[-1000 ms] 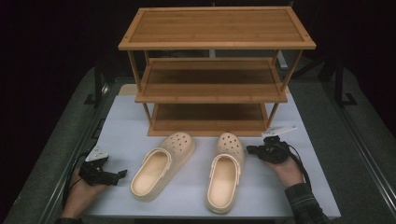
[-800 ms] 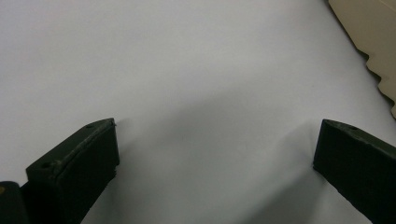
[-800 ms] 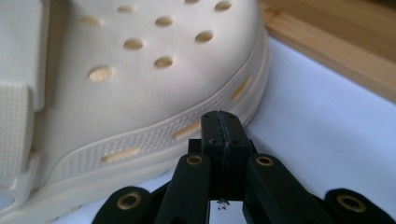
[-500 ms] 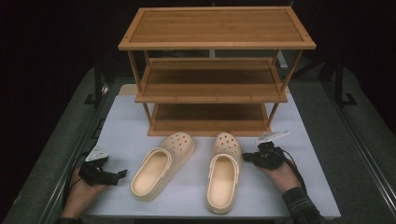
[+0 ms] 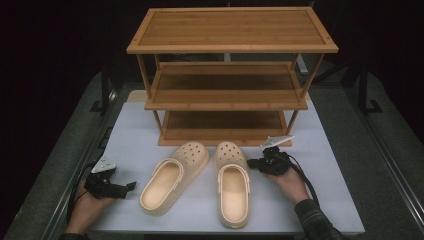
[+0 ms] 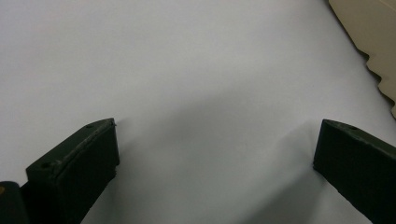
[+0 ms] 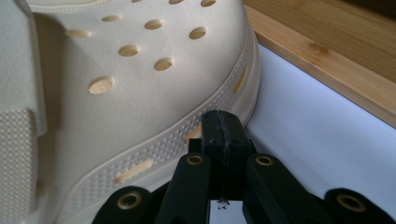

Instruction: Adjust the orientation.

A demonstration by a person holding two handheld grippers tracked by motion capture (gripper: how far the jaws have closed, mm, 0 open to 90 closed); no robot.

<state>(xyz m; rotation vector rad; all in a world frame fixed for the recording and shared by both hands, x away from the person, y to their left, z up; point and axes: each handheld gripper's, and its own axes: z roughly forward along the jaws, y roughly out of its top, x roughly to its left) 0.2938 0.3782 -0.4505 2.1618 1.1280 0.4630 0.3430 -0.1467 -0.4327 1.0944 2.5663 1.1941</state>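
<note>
The jaws of the right gripper (image 7: 223, 135) were seen pressed together with nothing between them, their joined tip set against, or just short of, the dotted sole edge of the right clog (image 7: 140, 84); whether contact was made could not be told. In the high view, the same right gripper (image 5: 256, 163) was held by a hand (image 5: 287, 182) just beside the outer side of the right clog (image 5: 231, 182), near its perforated toe end.

The jaws of the left gripper (image 6: 215, 163) were held wide apart over bare white tabletop (image 6: 187, 70), with nothing gripped; only a corner of the left clog (image 6: 373, 37) was caught at the far right edge of that view. In the high view, the left gripper (image 5: 125, 187) was pointed toward the left clog (image 5: 172, 177), near its heel but apart from it.

Both cream clogs were laid side by side on the tabletop (image 5: 325, 170), toes pointed away from the person, the left one angled slightly. Just beyond their toes, a three-tier bamboo shoe rack (image 5: 230, 30) was stood, its shelves bare.
</note>
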